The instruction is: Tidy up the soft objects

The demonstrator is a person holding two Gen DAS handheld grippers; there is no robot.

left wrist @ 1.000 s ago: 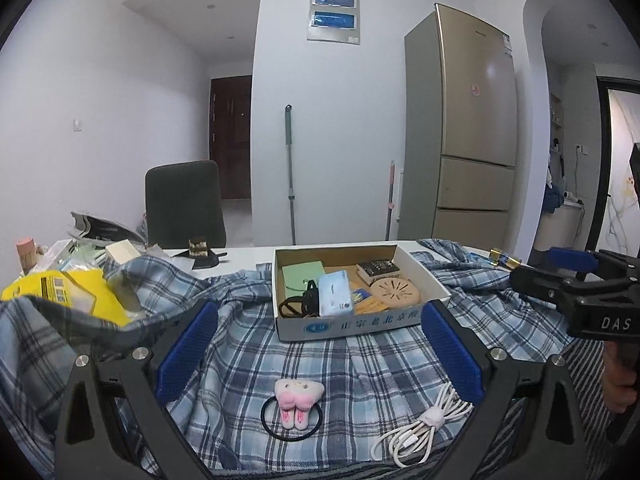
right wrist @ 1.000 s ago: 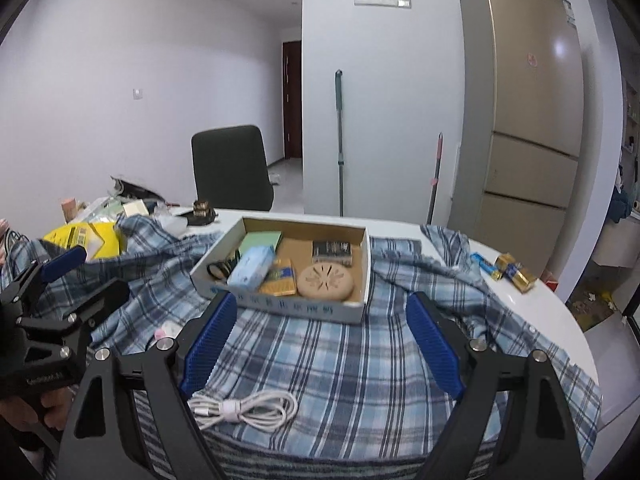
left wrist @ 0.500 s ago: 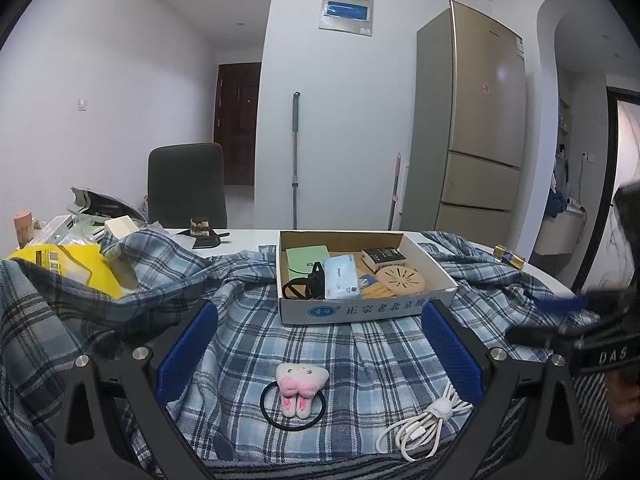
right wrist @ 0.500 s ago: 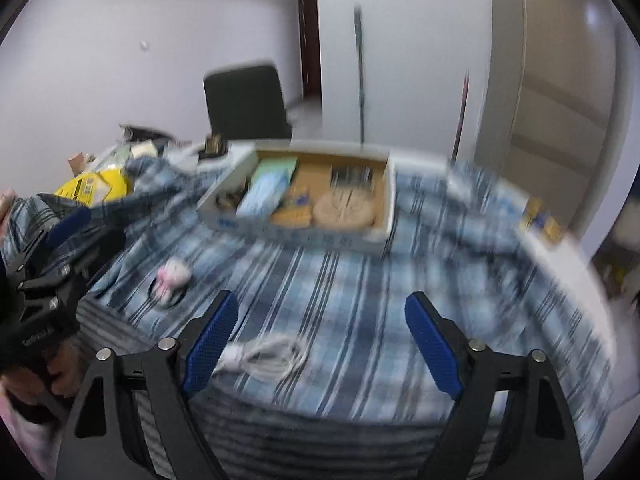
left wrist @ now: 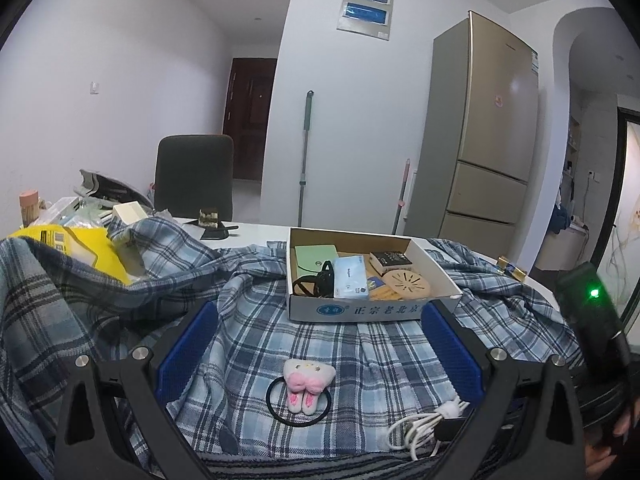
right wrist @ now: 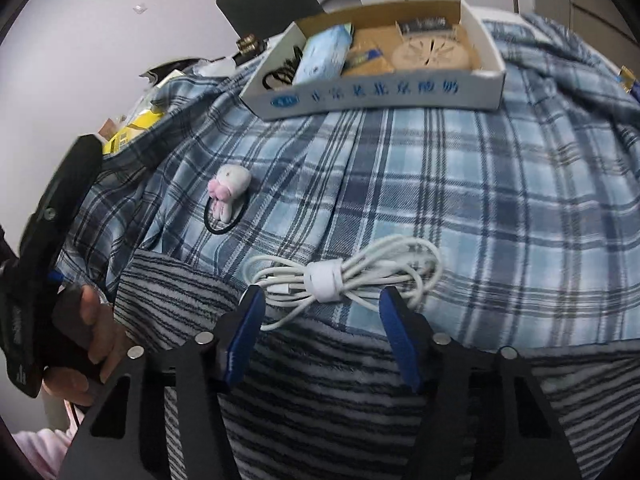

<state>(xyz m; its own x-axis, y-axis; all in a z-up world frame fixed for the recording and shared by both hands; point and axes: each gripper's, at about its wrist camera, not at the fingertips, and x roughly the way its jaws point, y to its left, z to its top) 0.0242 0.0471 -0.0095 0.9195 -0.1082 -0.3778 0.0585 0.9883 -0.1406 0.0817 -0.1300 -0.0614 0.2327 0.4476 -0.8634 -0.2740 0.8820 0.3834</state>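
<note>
A blue plaid shirt (right wrist: 440,160) is spread over the table, with a grey striped towel (right wrist: 320,380) at its near edge. A coiled white cable (right wrist: 340,272) lies where the two meet. My right gripper (right wrist: 320,294) points steeply down at it; its jaws are closing, with the cable's near loops just at the fingertips and no pad pressing on it. A plush bunny hair tie (left wrist: 306,380) lies on the shirt in front of my left gripper (left wrist: 320,312), which is open, holds nothing and hovers short of the hair tie.
A cardboard box (left wrist: 360,308) with tissues, a wooden coaster and small items stands behind on the shirt. A yellow bag (left wrist: 72,244) and clutter sit at the left. A hand (right wrist: 88,340) holds the left gripper's handle. A chair (left wrist: 194,176) and a fridge (left wrist: 492,128) stand beyond.
The right gripper has tipped downward and sunk toward the white cable, and its jaws have narrowed. The left gripper has hardly moved.
</note>
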